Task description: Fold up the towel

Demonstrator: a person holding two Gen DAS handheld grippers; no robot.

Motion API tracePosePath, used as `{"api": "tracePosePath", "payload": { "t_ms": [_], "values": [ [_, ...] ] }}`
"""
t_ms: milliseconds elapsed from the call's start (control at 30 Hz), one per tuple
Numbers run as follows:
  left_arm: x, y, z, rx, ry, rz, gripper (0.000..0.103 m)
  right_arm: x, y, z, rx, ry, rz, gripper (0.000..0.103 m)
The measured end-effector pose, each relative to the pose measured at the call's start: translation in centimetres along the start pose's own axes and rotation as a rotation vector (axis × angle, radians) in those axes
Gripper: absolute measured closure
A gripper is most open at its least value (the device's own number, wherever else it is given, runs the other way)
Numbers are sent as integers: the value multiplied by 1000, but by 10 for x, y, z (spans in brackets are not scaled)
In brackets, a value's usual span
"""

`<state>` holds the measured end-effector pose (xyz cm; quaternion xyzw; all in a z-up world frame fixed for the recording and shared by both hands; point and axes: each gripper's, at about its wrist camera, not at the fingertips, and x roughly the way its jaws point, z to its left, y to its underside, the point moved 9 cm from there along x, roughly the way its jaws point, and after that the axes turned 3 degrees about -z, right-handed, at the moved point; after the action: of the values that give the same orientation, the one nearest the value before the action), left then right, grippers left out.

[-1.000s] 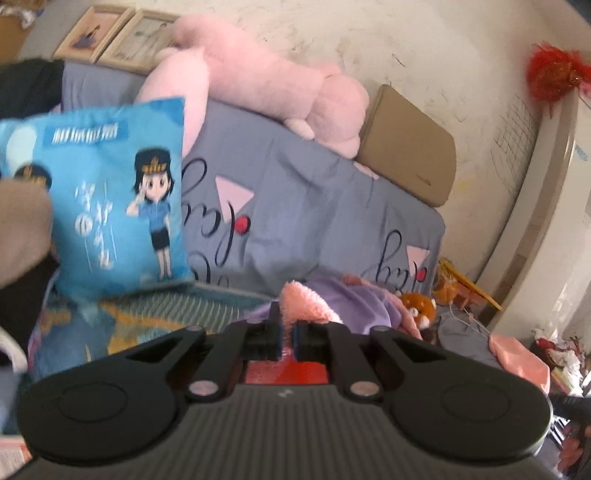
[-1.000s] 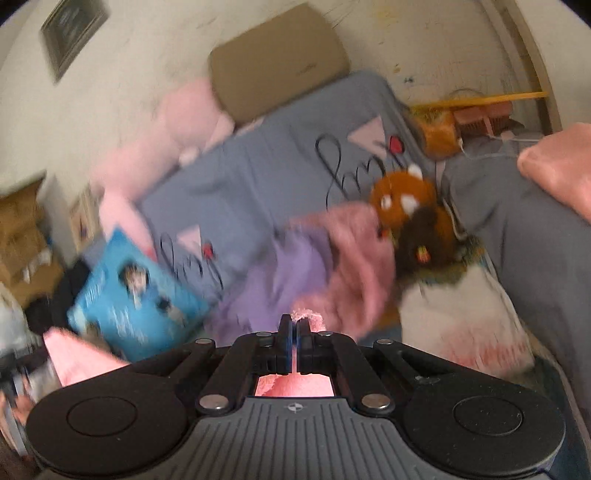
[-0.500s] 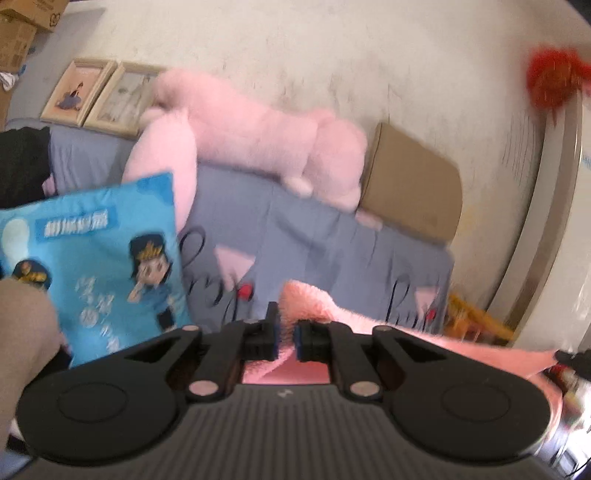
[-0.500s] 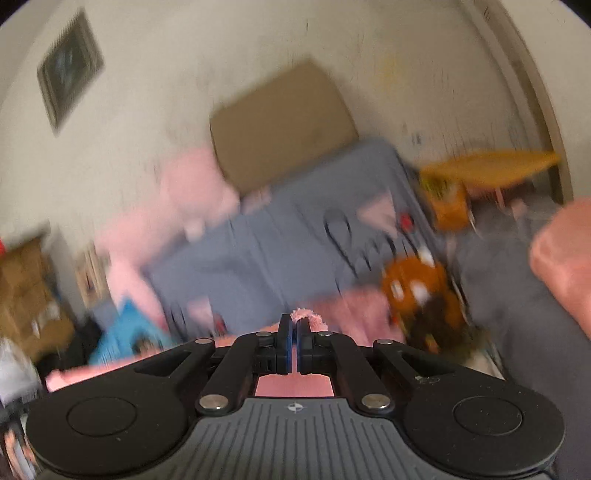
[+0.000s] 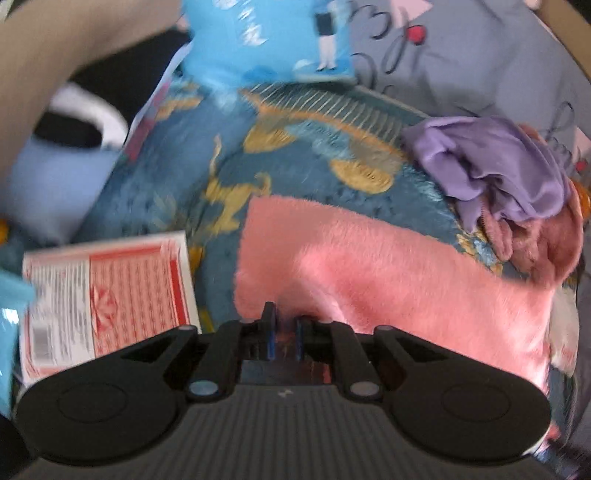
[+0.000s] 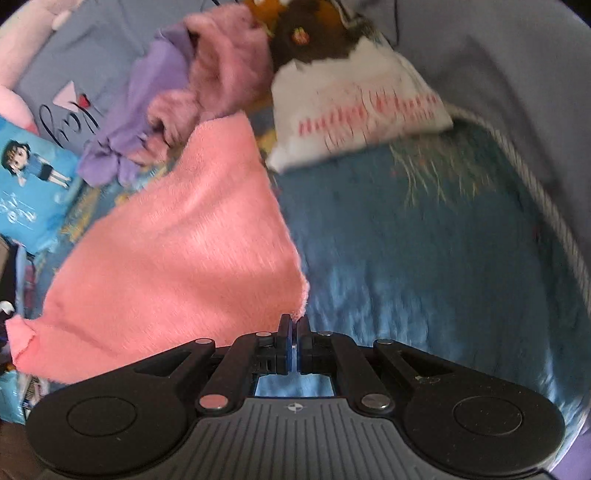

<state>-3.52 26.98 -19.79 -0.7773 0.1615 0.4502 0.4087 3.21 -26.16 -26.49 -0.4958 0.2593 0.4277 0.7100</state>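
Note:
The pink towel [image 5: 388,273] lies spread on a blue patterned blanket [image 5: 295,158]. In the left wrist view its near edge puckers into my left gripper [image 5: 282,332], which is shut on it. In the right wrist view the towel [image 6: 184,251] stretches away to the left as a flat sheet. Its near right corner is pinched in my right gripper [image 6: 293,334], whose fingers are pressed together just above the blanket [image 6: 424,258].
A red-and-white box [image 5: 107,295] lies left of the towel. Behind it are a blue cartoon cushion [image 5: 266,37] and crumpled purple cloth [image 5: 491,166] on dusty-pink cloth [image 5: 535,247]. A white printed pouch [image 6: 354,107] and a brown plush toy [image 6: 306,33] sit beyond the right corner.
Both grippers have swung down from facing the wall to facing the bed. The pink towel, held up before, now lies flat on the blue blanket.

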Motion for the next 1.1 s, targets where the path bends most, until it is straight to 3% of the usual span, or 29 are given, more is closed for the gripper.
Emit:
{"api": "tracePosePath", "payload": {
  "t_ms": [267, 333, 400, 467, 533, 567, 700, 833, 967, 1033, 1100],
  "values": [
    [-17, 6, 62, -86, -218, -58, 91, -1, 6, 2, -39, 46, -21, 100],
    [-25, 6, 77, -133, -215, -92, 91, -2, 6, 2, -54, 59, -32, 100],
    [-30, 7, 76, -122, -166, -105, 90, -3, 5, 3, -70, 73, -42, 99],
    [-33, 11, 68, -87, -97, -104, 81, -3, 5, 6, -86, 83, -50, 96],
    [-33, 18, 49, -3, -27, -83, 59, -3, 7, 11, -103, 84, -53, 96],
    [-33, 21, 39, 42, -8, -73, 57, -3, 8, 14, -112, 84, -54, 96],
    [-34, 36, 11, 237, -42, -71, 57, -4, 11, 19, -112, 78, -58, 95],
    [-42, 58, -30, 577, -105, -167, 57, -4, 13, 16, -90, 81, -62, 92],
    [-47, 92, -67, 847, -47, -298, 57, -4, 15, 13, -86, 88, -58, 92],
    [-45, 104, -74, 899, -28, -317, 55, -5, 14, 11, -80, 88, -61, 92],
    [-38, 107, -71, 921, -63, -300, 55, -5, 14, 11, -74, 84, -61, 92]
  ]
}}
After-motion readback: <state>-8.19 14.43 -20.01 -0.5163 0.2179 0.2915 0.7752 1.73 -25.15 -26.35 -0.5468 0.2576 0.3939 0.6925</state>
